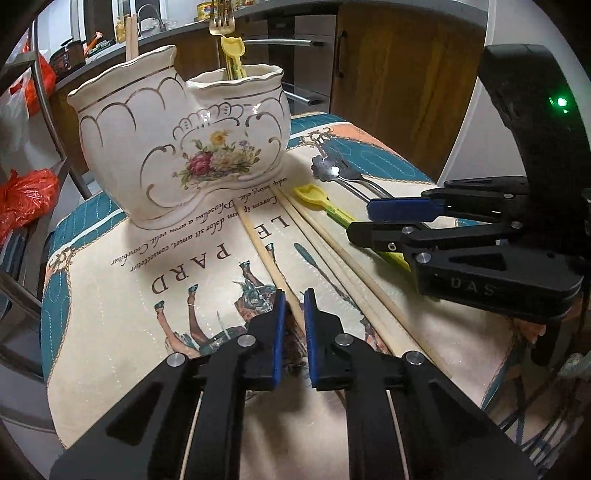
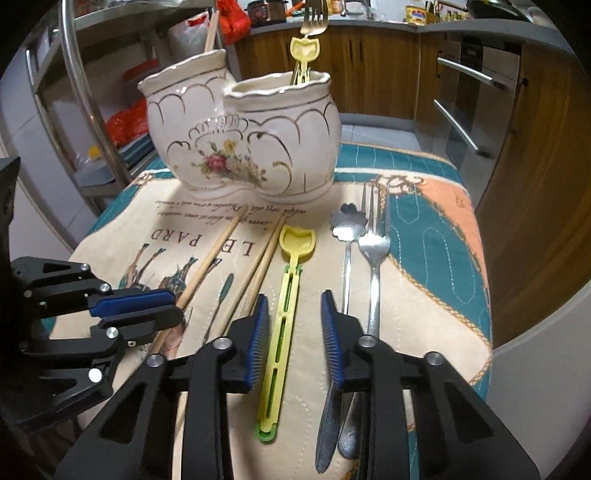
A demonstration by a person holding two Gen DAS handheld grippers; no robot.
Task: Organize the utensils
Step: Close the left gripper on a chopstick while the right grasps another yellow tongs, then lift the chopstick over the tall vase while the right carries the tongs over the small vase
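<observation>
Partly done, by the look of it: the white floral two-pot ceramic holder (image 2: 243,140) ahead of both tools already holds a gold fork (image 2: 314,18) and a yellow plastic scoop (image 2: 303,50). The left hand-held gripper (image 1: 294,306) is clamped on one pale wooden chopstick (image 1: 258,236). The right hand-held gripper (image 2: 294,306) stands apart, straddling a second yellow plastic spoon (image 2: 286,295) lying on the desk (image 2: 424,258), pads not touching. Two chopsticks (image 2: 258,266), a steel flower spoon (image 2: 347,229) and steel fork (image 2: 373,251) remain.

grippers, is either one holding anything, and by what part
Left gripper pinches a chopstick on its shaft, near the close end. Right gripper straddles the yellow spoon handle without touching.
</observation>
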